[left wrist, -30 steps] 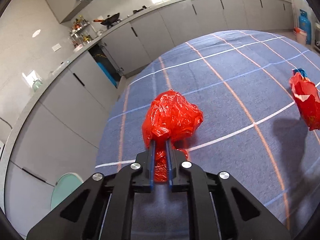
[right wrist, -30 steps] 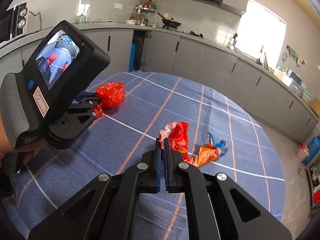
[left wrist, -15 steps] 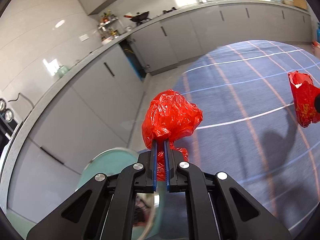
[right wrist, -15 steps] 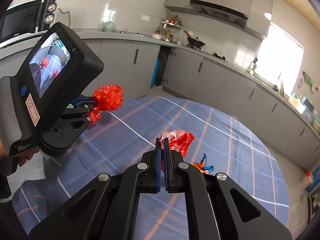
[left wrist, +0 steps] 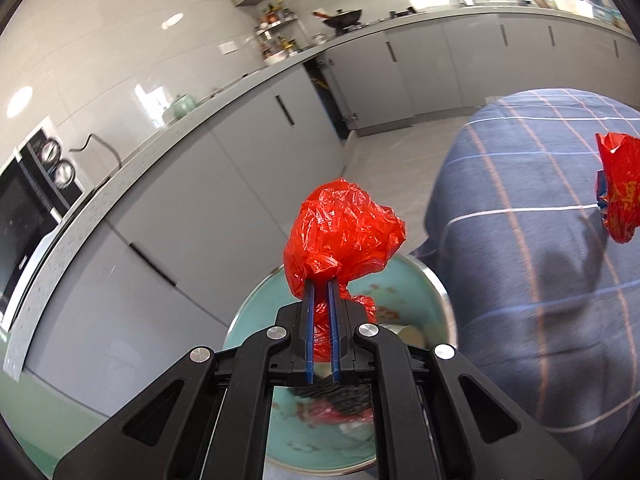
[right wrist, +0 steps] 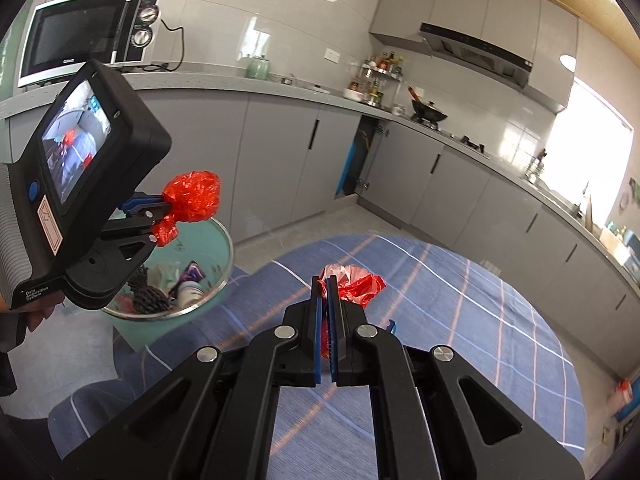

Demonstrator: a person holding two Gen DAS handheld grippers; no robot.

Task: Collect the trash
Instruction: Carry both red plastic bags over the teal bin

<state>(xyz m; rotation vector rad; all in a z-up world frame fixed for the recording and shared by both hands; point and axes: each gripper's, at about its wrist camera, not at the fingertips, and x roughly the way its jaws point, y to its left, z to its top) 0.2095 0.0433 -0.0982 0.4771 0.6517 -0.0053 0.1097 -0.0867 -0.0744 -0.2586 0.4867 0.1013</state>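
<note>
Left gripper (left wrist: 320,288) fingers clamp a knotted red bag (left wrist: 344,228) above the teal bin (right wrist: 218,240), which already holds rubbish. Right gripper (right wrist: 326,280) fingers pinch a red wrapper (right wrist: 358,284) over the bench's edge. Neither item is deposited yet.

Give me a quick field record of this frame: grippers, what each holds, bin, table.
left gripper: shut on red bag, held above the bin
right gripper: shut on red wrapper, over the tablecloth
bin: teal, open top, trash already inside
tablecloth: blue with white and orange lines
setting: kitchen, grey cabinets, microwave on counter
</note>
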